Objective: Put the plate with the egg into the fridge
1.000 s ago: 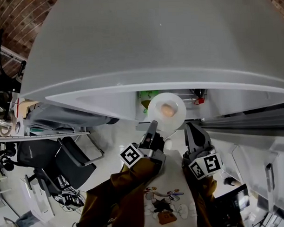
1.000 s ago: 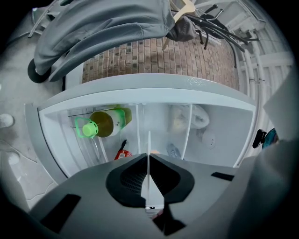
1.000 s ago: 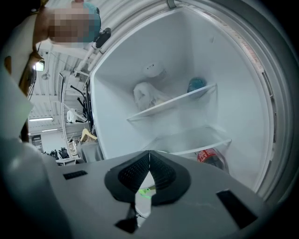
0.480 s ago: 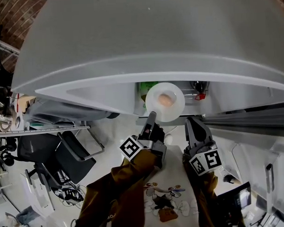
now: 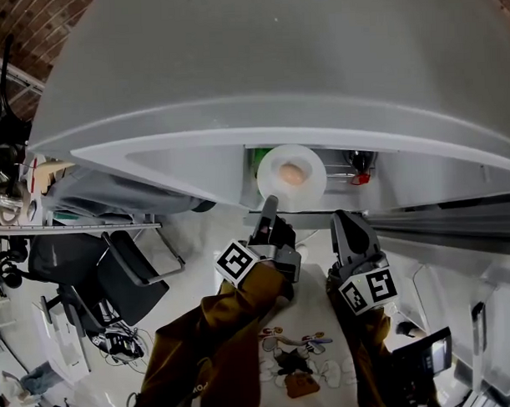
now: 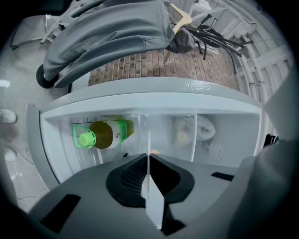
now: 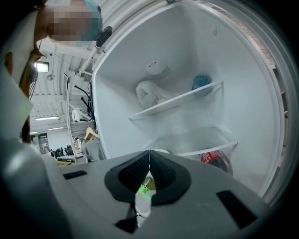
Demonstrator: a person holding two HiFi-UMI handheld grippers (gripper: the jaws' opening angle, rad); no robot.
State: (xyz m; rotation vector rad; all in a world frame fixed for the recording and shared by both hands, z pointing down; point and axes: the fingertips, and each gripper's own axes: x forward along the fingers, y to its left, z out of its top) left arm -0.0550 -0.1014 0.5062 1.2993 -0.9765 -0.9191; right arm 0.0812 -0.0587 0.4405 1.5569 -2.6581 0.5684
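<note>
Head view: left hand-held gripper (image 5: 270, 208) pinches the plate (image 5: 275, 167) by its rim, egg (image 5: 292, 175) aboard, at the open fridge (image 7: 196, 51). Right hand-held gripper (image 5: 343, 220) seems closed, empty. Next, I judge: slide it level onto a shelf (image 7: 187, 100).

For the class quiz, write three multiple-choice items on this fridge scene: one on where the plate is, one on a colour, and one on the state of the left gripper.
1. Where is the plate with the egg?
A on the floor
B held up at the open fridge
C on a chair

2. What colour is the cap of the bottle of yellowish liquid?
A green
B black
C blue

3. How do the jaws of the left gripper stand?
A wide apart
B shut on a bottle
C shut on the plate's rim

Answers:
1. B, the head view shows the plate in the air at the fridge opening.
2. A, the cap is bright green.
3. C, the plate's thin white edge is pinched between the jaws.
</note>
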